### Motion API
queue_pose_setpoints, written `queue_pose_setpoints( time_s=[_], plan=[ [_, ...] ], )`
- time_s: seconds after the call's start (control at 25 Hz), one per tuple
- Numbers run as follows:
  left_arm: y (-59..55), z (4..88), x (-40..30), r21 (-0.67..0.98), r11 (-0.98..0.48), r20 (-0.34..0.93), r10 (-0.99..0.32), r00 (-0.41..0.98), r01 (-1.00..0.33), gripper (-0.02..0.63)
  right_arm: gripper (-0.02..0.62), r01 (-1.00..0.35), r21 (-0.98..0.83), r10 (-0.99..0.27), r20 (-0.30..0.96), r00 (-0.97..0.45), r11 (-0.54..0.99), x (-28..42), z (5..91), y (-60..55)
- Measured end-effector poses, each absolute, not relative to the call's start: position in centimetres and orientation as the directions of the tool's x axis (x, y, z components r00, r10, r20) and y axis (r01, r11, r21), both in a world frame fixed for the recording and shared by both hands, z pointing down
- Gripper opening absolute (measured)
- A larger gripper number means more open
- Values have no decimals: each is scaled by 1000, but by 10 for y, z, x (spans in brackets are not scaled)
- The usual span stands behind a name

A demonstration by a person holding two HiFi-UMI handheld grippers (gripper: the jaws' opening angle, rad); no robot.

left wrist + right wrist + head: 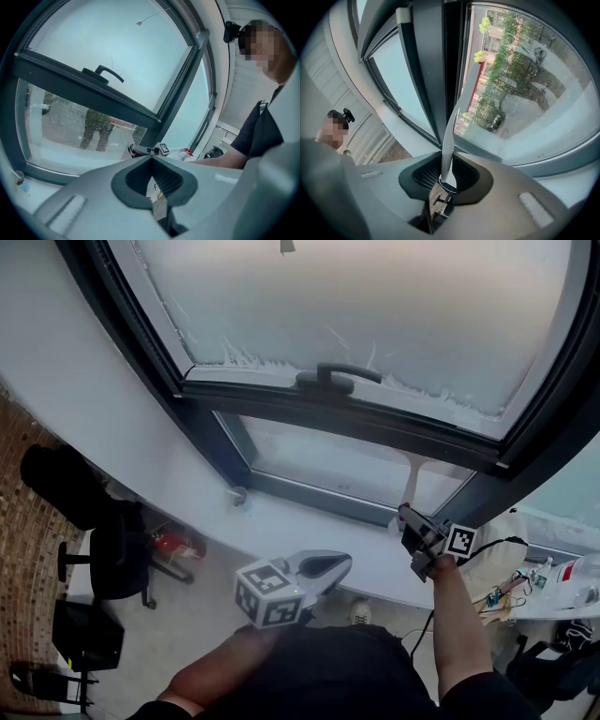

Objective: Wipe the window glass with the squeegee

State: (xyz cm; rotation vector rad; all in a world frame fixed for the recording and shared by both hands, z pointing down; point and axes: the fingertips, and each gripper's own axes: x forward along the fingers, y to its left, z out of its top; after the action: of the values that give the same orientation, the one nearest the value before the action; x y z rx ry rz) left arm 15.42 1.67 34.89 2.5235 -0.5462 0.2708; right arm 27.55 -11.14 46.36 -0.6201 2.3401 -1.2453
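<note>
While one squeegee [449, 140] is clamped by its handle between the fingers of the right gripper [447, 182], at the lower of two panes [319, 460] (head view's lower right), the left gripper [154, 180] is seen closed and empty.

We judge this to be an office or small lab workroom on an upper floor. It has a large dark-framed window [337, 413] with a lever handle [337, 379] set above a plain white sill [309, 540], and black swivel chairs [117, 549] stand on the pale floor beneath it. At the right we note a white worktop [548, 607] carrying loose wiring and small circuit boards [497, 594]. Through the glass in the right gripper view we see trees [511, 42] and a parked car [494, 121] well below.
</note>
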Motion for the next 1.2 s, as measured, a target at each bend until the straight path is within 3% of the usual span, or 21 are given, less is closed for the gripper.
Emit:
queue_pose_setpoints(
  time_s=[1.2],
  plan=[
    [15,378,173,511,-736,345,-297,890,-444,0,91,-177,-865,-558,-136,-819,470,283,503,-112]
  ],
)
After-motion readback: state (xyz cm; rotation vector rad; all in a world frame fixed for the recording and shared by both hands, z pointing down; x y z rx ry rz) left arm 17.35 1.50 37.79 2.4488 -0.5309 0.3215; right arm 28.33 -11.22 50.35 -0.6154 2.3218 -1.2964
